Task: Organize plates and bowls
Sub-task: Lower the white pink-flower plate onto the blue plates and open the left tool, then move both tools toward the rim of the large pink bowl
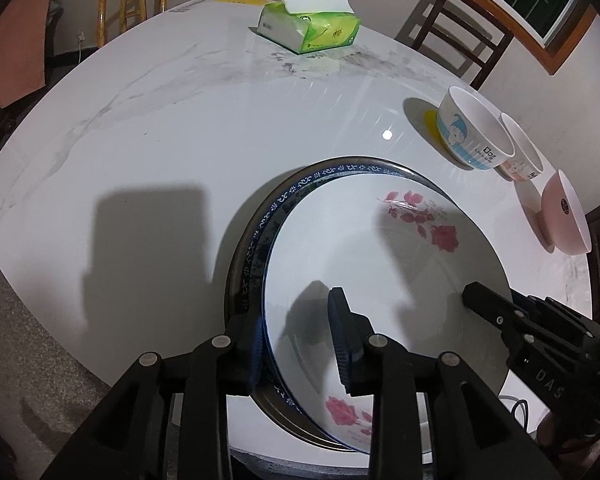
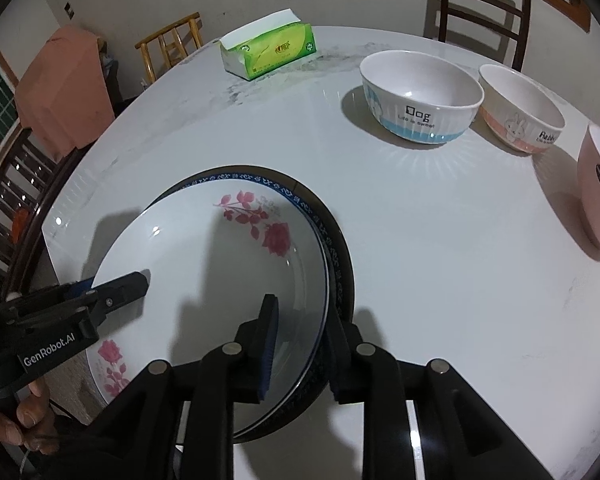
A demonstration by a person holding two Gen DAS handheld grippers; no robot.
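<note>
White marble-look round surface (image 2: 420,264) carries everything, and the white rose-printed shallow plate (image 2: 220,264) sits nested on the blue-rimmed plate (image 2: 332,248) near its edge. Left gripper (image 1: 300,344) and right gripper (image 2: 300,348) straddle opposite rims, fingers apart, nothing pinched. Risk: a withdrawing finger snags a rim and drags the glossy stack toward the edge.

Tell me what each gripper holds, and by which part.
Nothing is gripped. Left gripper and right gripper straddle opposite rims of the white rose-patterned plate, pads apart from it.
</note>
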